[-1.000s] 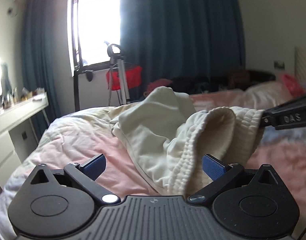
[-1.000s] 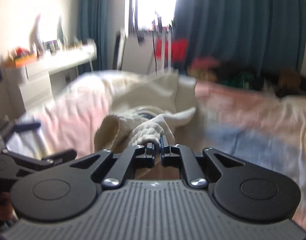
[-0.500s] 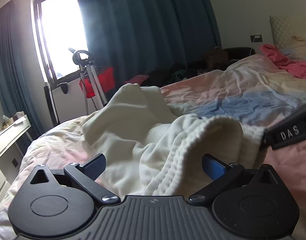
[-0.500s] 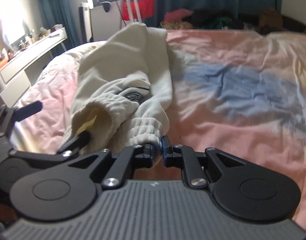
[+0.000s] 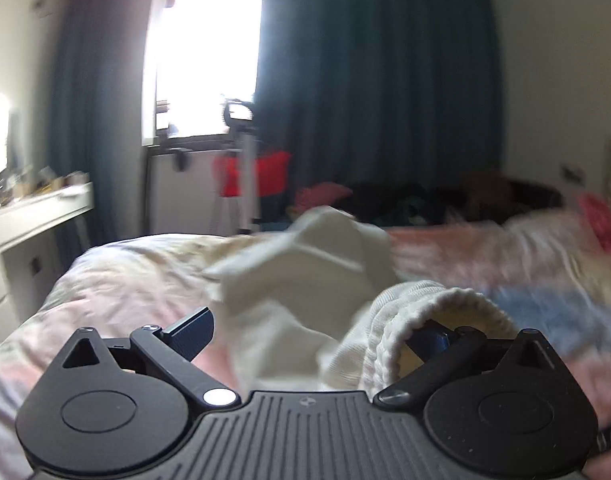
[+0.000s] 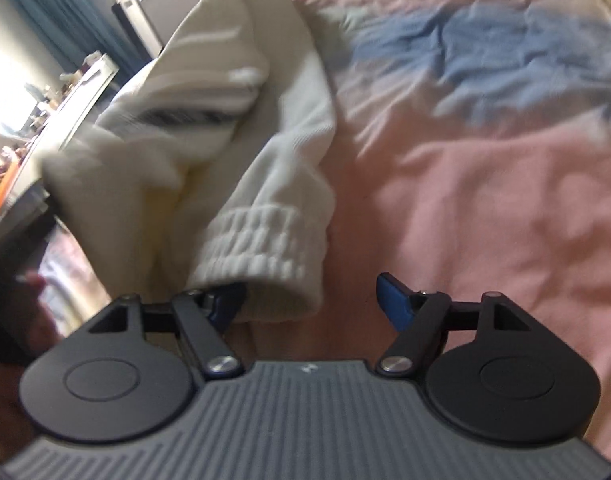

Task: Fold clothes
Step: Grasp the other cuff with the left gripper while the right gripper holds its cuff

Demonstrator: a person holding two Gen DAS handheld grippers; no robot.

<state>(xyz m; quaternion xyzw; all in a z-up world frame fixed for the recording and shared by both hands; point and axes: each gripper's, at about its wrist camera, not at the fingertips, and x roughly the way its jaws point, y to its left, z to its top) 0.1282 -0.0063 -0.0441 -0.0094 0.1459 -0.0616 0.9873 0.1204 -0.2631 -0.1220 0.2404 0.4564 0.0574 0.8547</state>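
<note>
- We find the right gripper (image 6: 311, 300) with its jaws opening, the blue pads standing wide apart; the ribbed hem of the cream knitted garment (image 6: 261, 236) lies between them, against the left pad only, and is not clamped.
- We find the left gripper (image 5: 313, 334) wide open; the garment's ribbed hem (image 5: 425, 308) drapes over its right blue pad, while the left pad (image 5: 193, 334) stands clear of the cloth. Nothing is pinched between them.
- In the right wrist view the cream garment runs from the gripper up and away in a long bunched heap, with a dark striped patch (image 6: 177, 114) near its middle.
- The garment lies on a rumpled quilt with pink and blue patches (image 6: 485, 152), which covers the bed.
- Beyond the bed in the left wrist view we note dark teal curtains (image 5: 377, 92), a bright window (image 5: 205, 52), a red item on a stand (image 5: 249, 178) and a white desk with clutter (image 5: 37, 208) at left.
- Both views are partly blurred.
</note>
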